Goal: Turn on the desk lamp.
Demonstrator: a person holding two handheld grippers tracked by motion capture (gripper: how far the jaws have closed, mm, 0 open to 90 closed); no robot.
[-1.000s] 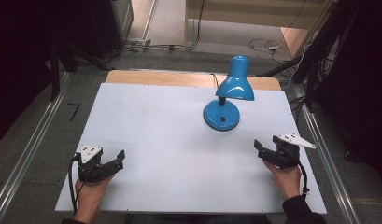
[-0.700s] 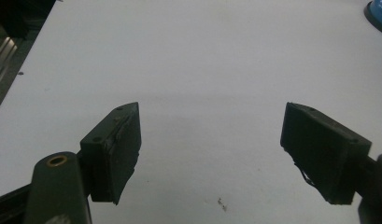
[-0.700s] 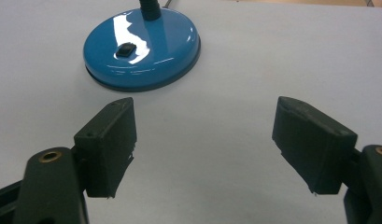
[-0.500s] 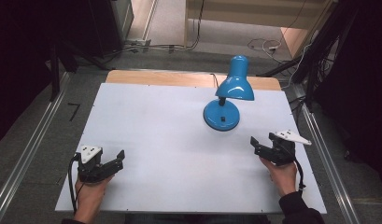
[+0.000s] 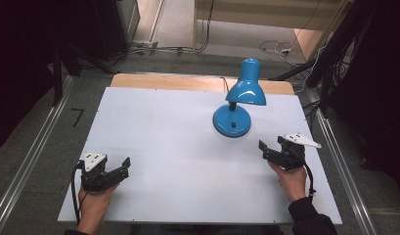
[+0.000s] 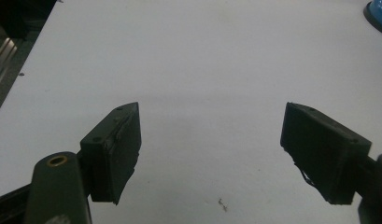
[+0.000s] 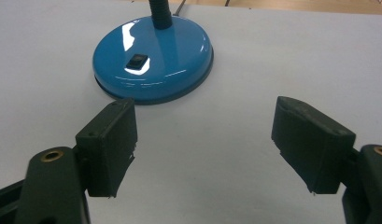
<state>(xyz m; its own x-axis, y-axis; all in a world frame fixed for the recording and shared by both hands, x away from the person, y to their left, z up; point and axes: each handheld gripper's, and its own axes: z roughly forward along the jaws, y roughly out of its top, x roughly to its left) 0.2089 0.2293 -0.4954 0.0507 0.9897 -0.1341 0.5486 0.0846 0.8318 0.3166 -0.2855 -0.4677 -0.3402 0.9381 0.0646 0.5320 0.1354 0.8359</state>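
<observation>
I hold my right gripper low over the white table, and its two black jaws stand wide apart with nothing between them. In the right gripper view the blue lamp is in front of my fingers and a little to the side of the left one. Its round base lies near the tips but does not touch them. On the top of the base I see a small black switch, and the dark neck goes up from the far part of the base.

My left gripper rests near the front edge of the table, also with the jaws wide apart and empty. Ahead of its fingers there is only bare table, and the lamp base is far off, beyond the right finger.

I judge that the step in hand is the approach of the right gripper to the lamp; no grasp or press is made yet. The next move, I think, calls for bringing the right fingers forward and a little leftward. To reach the switch, one tip must come down on it exactly. To grasp the neck, both fingers must go around it, above the base.
</observation>
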